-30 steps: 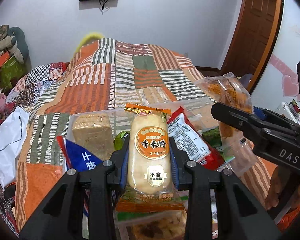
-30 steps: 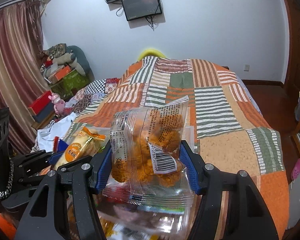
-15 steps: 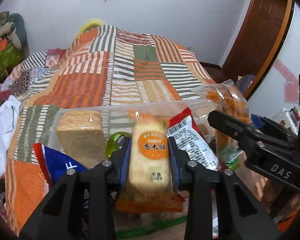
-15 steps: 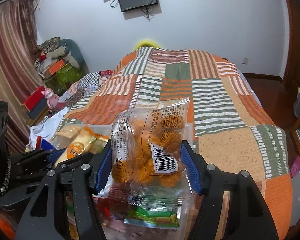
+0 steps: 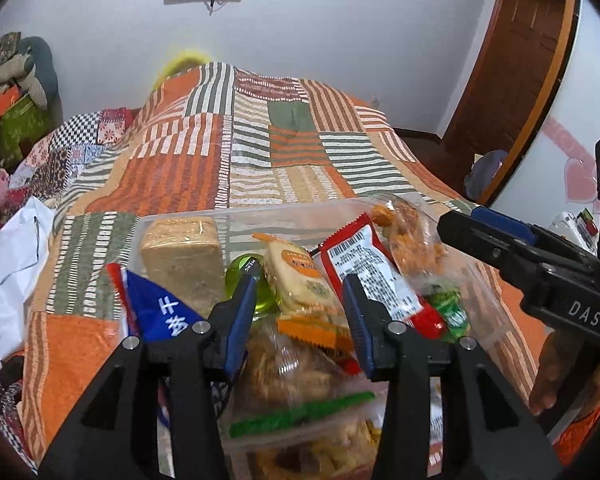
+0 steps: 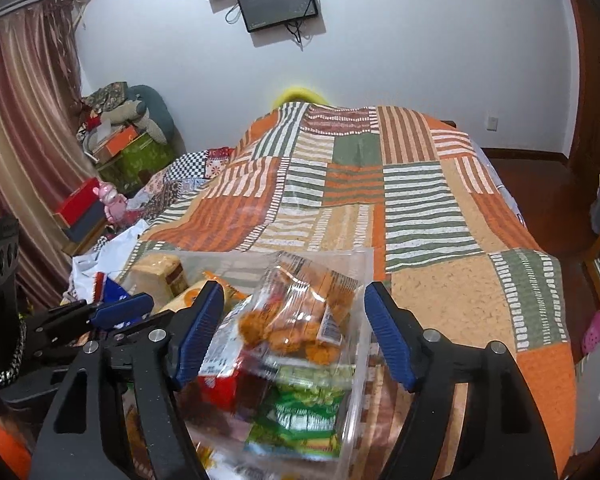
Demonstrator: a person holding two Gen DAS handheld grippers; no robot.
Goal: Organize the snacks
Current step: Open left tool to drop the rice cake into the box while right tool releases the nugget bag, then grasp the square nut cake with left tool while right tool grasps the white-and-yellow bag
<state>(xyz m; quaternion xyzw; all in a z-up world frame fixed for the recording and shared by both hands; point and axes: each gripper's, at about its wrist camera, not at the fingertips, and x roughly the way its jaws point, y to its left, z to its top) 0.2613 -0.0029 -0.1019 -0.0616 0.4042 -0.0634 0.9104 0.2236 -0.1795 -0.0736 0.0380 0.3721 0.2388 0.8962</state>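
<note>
A clear plastic bin of snacks sits on the patchwork bed. My left gripper is open just above the bin. The rice cracker pack with the orange label lies loose in the bin between its fingers. My right gripper is open too. The clear bag of orange fried snacks lies in the bin between its fingers. A red packet, a green packet, a tan wafer block and a blue packet are also in the bin.
The patchwork quilt covers the bed beyond the bin. A white bag lies at the left. Boxes and soft toys stand by the curtain. A wooden door is at the right.
Both grippers have opened. The left one has let go of the rice cracker pack and the right one the fried-snack bag; both packs now lie in the bin.
</note>
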